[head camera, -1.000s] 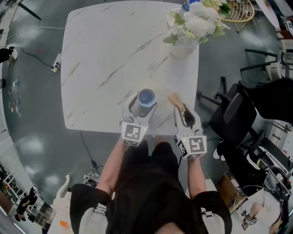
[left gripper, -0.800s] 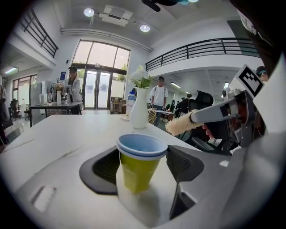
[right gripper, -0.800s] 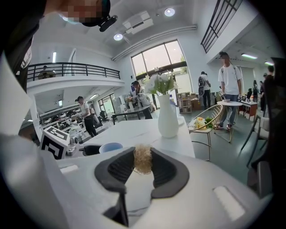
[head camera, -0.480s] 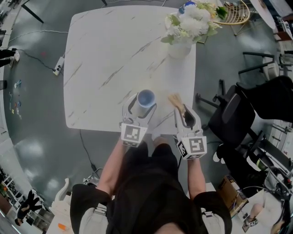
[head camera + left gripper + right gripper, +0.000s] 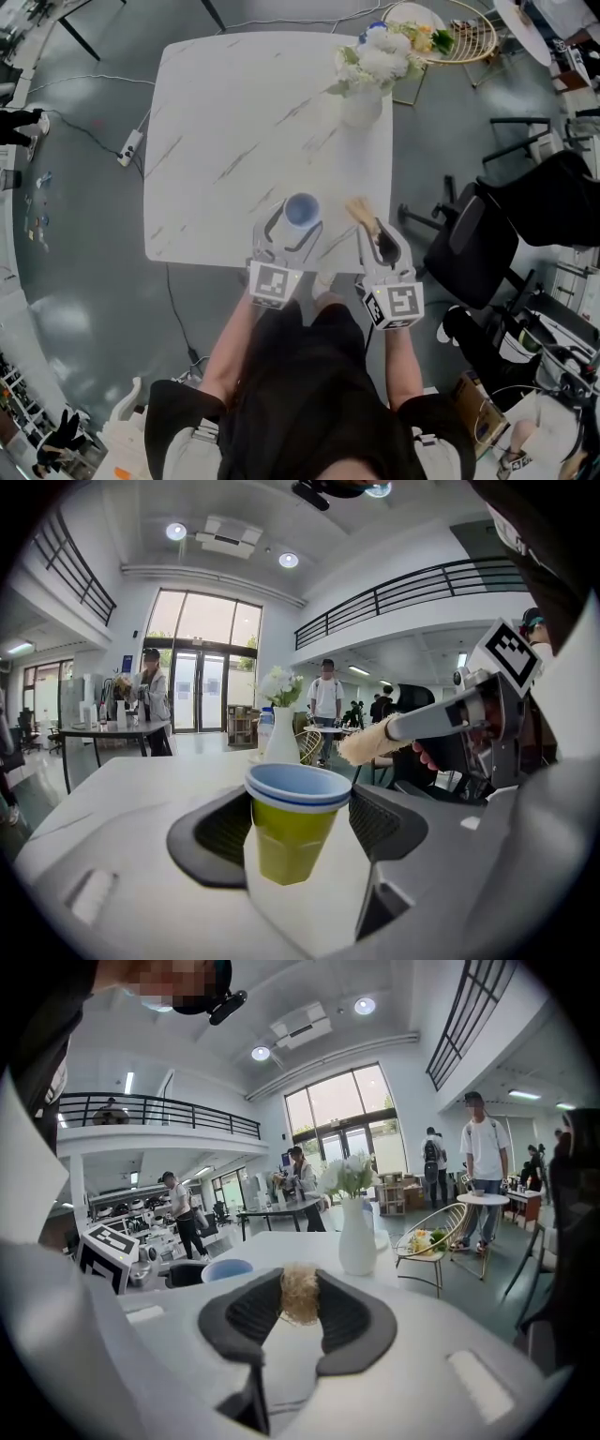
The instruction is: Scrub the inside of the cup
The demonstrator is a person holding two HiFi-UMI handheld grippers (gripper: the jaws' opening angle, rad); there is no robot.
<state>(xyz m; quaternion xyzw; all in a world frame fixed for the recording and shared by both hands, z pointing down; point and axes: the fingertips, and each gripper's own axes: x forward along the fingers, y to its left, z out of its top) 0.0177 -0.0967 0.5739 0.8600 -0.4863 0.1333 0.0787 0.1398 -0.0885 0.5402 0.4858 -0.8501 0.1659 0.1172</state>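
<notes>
A yellow cup with a blue rim [image 5: 301,210] [image 5: 292,822] stands upright between the jaws of my left gripper [image 5: 292,225] [image 5: 295,808], near the front edge of the white marble table [image 5: 234,122]. The dark pads press its sides just under the rim, so the gripper is shut on it. My right gripper [image 5: 380,240] [image 5: 300,1302] is shut on a brush; its tan bristle head [image 5: 357,208] [image 5: 300,1293] sticks out past the jaws. The brush is to the right of the cup and apart from it. In the left gripper view the bristle head [image 5: 368,743] points toward the cup from the right.
A white vase of flowers [image 5: 364,80] stands at the table's far right corner. A black office chair [image 5: 469,246] is close to the table's right side. A round wire stand [image 5: 455,33] and a power strip [image 5: 131,148] are on the floor. People stand far off.
The head view has shifted, so the table sits a little further right and lower in the picture. Both grippers keep their places and their grips.
</notes>
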